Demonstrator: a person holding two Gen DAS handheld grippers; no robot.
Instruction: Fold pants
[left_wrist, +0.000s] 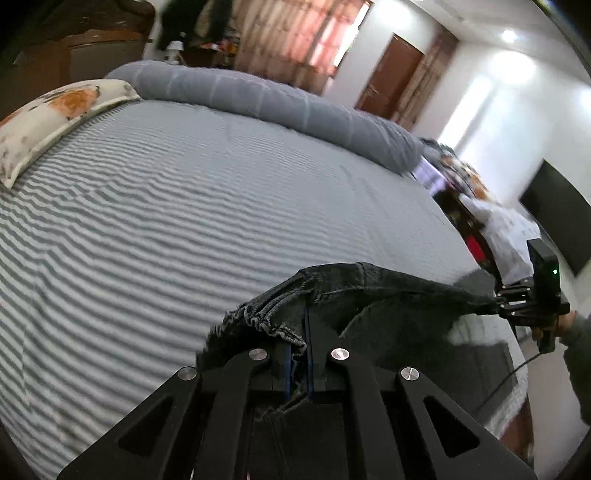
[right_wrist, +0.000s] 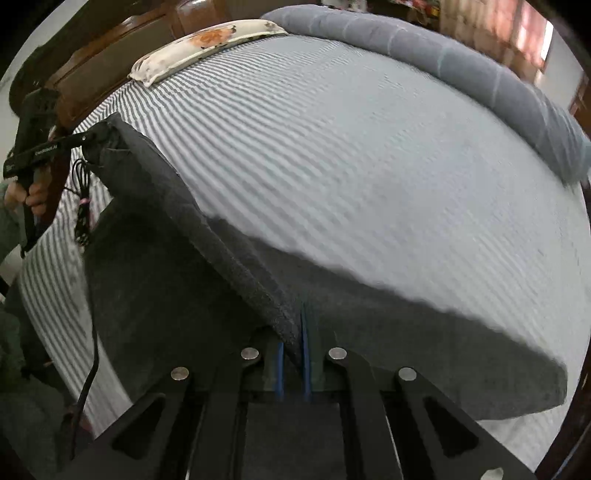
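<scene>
Both grippers (left_wrist: 300, 345) clamped on pants (left_wrist: 369, 291)

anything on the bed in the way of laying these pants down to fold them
Nothing visible. Both the left gripper and the right gripper are shut on the pants, and the striped bedspread ahead is bare. The pillow and rolled blanket lie at the far edges.

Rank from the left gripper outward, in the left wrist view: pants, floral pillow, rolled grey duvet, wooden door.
1. pants, clamped in the left gripper
2. floral pillow, far left on the bed
3. rolled grey duvet, along the bed's far edge
4. wooden door, beyond the bed, upper right
</scene>
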